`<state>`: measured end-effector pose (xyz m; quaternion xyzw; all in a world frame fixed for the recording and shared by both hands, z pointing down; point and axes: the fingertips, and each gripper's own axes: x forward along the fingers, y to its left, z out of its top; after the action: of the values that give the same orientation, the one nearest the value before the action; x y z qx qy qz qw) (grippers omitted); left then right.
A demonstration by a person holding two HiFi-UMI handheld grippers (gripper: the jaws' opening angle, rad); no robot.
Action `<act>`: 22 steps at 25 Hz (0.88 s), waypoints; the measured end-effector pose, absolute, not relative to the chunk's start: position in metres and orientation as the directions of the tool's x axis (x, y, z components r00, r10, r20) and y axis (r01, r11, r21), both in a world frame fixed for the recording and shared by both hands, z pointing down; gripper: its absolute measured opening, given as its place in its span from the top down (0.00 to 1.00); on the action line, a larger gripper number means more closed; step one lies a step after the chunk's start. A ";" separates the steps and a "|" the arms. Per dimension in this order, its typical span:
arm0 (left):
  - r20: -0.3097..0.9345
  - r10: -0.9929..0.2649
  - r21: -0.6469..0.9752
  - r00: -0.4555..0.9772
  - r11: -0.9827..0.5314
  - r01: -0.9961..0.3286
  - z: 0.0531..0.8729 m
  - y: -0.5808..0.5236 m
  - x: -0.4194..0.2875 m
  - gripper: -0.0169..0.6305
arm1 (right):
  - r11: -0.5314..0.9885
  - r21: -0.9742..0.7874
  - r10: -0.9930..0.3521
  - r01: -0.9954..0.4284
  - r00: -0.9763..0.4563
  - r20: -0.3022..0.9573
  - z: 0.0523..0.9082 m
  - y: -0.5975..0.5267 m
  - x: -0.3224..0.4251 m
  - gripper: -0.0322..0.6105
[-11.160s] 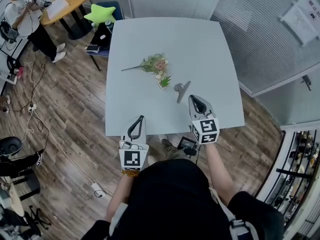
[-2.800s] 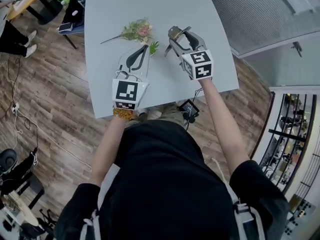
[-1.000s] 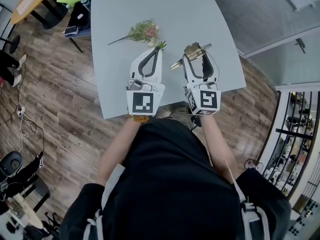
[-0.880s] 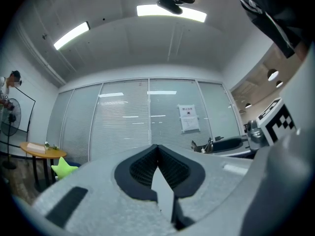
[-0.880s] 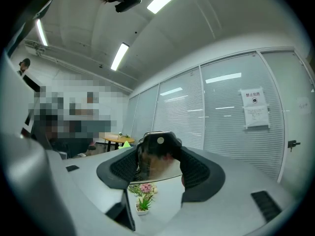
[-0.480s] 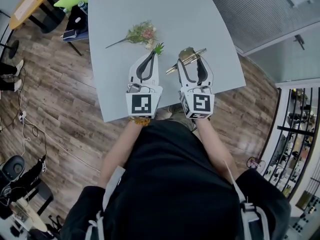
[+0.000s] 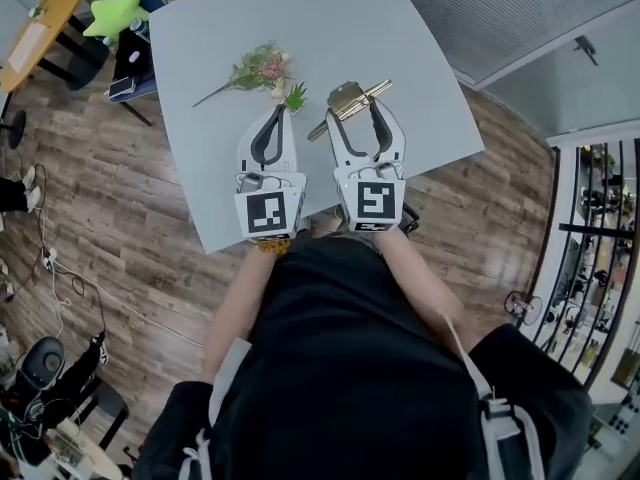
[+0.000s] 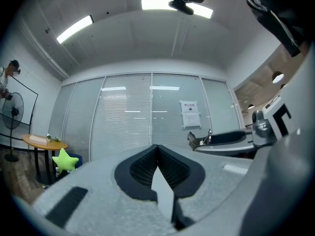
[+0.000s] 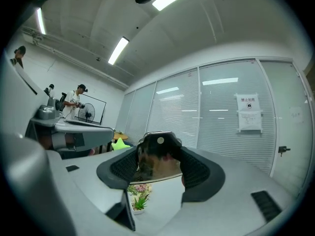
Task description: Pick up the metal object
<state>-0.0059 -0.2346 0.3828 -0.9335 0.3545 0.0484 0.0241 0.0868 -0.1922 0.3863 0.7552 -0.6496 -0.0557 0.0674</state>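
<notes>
Both arms stretched forward, left gripper (image 7: 277, 114) jaws together, right gripper (image 7: 352, 114) clamped on metal object (image 7: 345, 95).

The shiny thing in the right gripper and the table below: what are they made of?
The metal object looks like polished steel or chrome: mirror-bright, reflecting its surroundings. The table seems matte pale grey laminate or painted board: even colour, no grain, little glare.

The person wears a black short-sleeved top (image 7: 340, 368), with pale grey straps (image 7: 489, 414) at the shoulders and a yellow band (image 7: 264, 248) at the left wrist. The left gripper (image 7: 277, 111) and right gripper (image 7: 352, 110) are light grey shells with black ribbed jaws. Each carries a white cube (image 7: 369, 201) printed with black square markers.
</notes>
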 end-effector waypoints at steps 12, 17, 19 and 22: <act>-0.058 -0.667 0.022 0.743 -0.745 -0.667 0.389 -0.239 0.004 0.97 | -0.152 0.179 -0.988 -0.972 0.142 -0.064 0.363 -0.194 0.090 0.54; -0.095 -0.633 0.037 0.768 -0.774 -0.633 0.385 -0.234 0.013 0.97 | -0.167 0.171 -0.986 -0.971 0.160 -0.051 0.367 -0.192 0.098 0.54; -0.095 -0.629 0.028 0.772 -0.776 -0.630 0.385 -0.233 0.015 0.97 | -0.171 0.174 -0.985 -0.970 0.164 -0.052 0.368 -0.192 0.101 0.54; -0.077 -0.634 0.038 0.769 -0.773 -0.633 0.387 -0.232 0.013 0.97 | -0.172 0.163 -0.985 -0.971 0.168 -0.040 0.370 -0.193 0.101 0.54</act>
<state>0.0133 -0.2324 0.3867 -0.9406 0.3369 0.0427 -0.0049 0.1014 -0.1934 0.3703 0.7626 -0.6414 -0.0681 0.0495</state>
